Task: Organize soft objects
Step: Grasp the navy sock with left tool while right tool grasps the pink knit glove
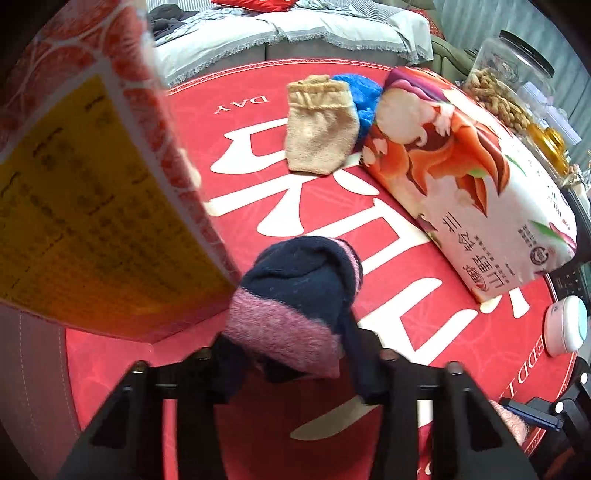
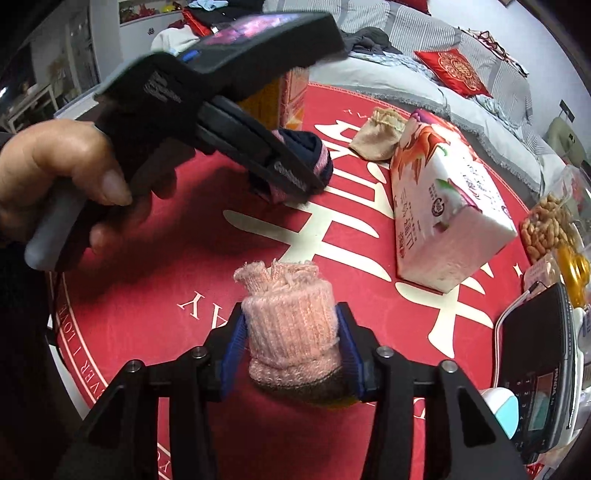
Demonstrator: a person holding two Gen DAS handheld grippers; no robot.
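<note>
My left gripper [image 1: 295, 354] is closed tight on a rolled navy-and-pink fuzzy sock [image 1: 295, 306], which I hold just above the round red tablecloth with big white characters [image 1: 258, 184]. In the right wrist view the same sock [image 2: 295, 162] shows squeezed between the left gripper's [image 2: 295, 181] black fingers, with my left hand [image 2: 62, 184] wrapped around the handle. Close on the left of that sock stands a tall carton with an orange-slice pattern and a yellow label [image 1: 85, 192], nearly touching it in the left wrist view.

My right gripper [image 2: 293, 350] is shut on a rolled pale-pink knitted sock with a darker band at its base [image 2: 291, 332]; the blue-edged pads [image 2: 234, 347] press into its sides, and the frayed cuff sticks up past the fingertips. It hangs over the near part of the cloth.

Farther back on the cloth lies a beige fuzzy sock folded flat [image 1: 321, 129], and just behind it, touching, a bright blue fuzzy sock [image 1: 364, 99]. A soft pack of tissue paper printed with peach flowers [image 1: 469, 177] lies on its side beside them, its end against the blue one.

At the right edge sit a clear plastic jar of peanuts [image 1: 506, 88], a small white round tub [image 1: 565, 328] and a black radio-like device [image 2: 539, 369]. A grey covered sofa [image 1: 277, 29] stands beyond the table.
</note>
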